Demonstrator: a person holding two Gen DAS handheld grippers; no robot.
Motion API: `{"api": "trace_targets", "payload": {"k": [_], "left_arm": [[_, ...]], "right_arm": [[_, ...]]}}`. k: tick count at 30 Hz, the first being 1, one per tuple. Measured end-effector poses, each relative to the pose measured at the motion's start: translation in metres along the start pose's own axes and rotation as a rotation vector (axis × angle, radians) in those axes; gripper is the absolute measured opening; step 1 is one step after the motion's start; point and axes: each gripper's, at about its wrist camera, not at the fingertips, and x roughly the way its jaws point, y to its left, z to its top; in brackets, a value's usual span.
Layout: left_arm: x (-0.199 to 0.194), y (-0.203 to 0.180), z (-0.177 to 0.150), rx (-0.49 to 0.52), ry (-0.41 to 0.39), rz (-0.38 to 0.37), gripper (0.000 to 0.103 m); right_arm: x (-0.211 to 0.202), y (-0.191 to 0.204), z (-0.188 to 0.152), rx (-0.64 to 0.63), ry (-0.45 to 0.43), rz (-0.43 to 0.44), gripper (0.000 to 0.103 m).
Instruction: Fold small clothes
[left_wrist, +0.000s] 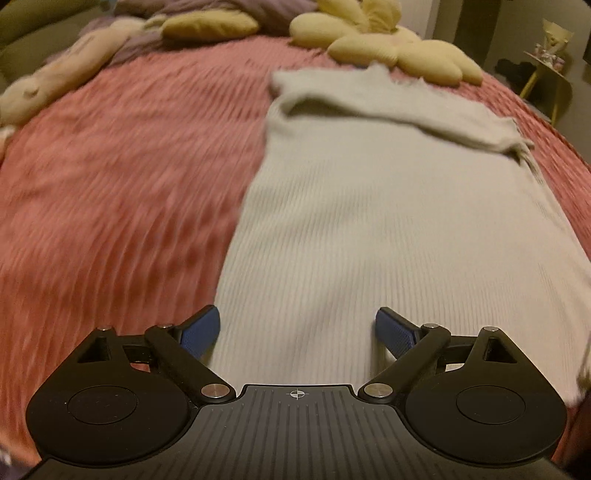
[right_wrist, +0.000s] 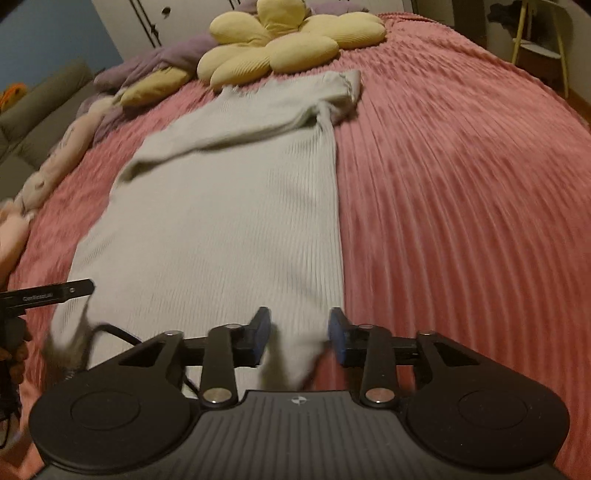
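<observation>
A pale grey ribbed knit garment (left_wrist: 388, 206) lies lengthwise on the pink bed, its sides folded in and a sleeve laid across the far end. My left gripper (left_wrist: 297, 330) is open, hovering over the garment's near left edge, holding nothing. In the right wrist view the same garment (right_wrist: 229, 206) lies flat. My right gripper (right_wrist: 299, 334) is open over the near right corner of the hem, which sits loosely between the blue pads, jaws apart. The left gripper (right_wrist: 55, 291) shows at the left edge of that view, by the hem's left corner.
A pink ribbed bedspread (left_wrist: 122, 177) covers the bed. A yellow flower-shaped cushion (right_wrist: 280, 44) and purple fabric (right_wrist: 166, 59) lie at the far end. Plush toys (right_wrist: 55, 158) line the left side. A yellow-legged stand (left_wrist: 550, 74) is off the bed at the right.
</observation>
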Motion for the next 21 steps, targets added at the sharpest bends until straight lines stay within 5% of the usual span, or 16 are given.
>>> {"api": "trace_targets", "payload": {"k": [3, 8, 14, 18, 21], "left_arm": [[-0.01, 0.006, -0.016, 0.013, 0.012, 0.0, 0.091], [-0.019, 0.016, -0.02, -0.042, 0.015, -0.002, 0.078], [-0.02, 0.03, -0.019, -0.056, 0.042, 0.031, 0.075], [-0.015, 0.047, -0.022, -0.141, 0.092, -0.077, 0.074], [-0.012, 0.054, -0.019, -0.171, 0.108, -0.099, 0.059]], "right_arm": [[-0.005, 0.004, -0.019, -0.011, 0.101, 0.003, 0.047], [-0.023, 0.01, -0.024, -0.002, 0.043, 0.02, 0.047], [-0.009, 0.022, -0.022, 0.034, 0.076, 0.044, 0.047], [0.004, 0.016, -0.028, 0.083, 0.143, 0.028, 0.047], [0.004, 0.009, -0.03, 0.114, 0.144, 0.053, 0.042]]}}
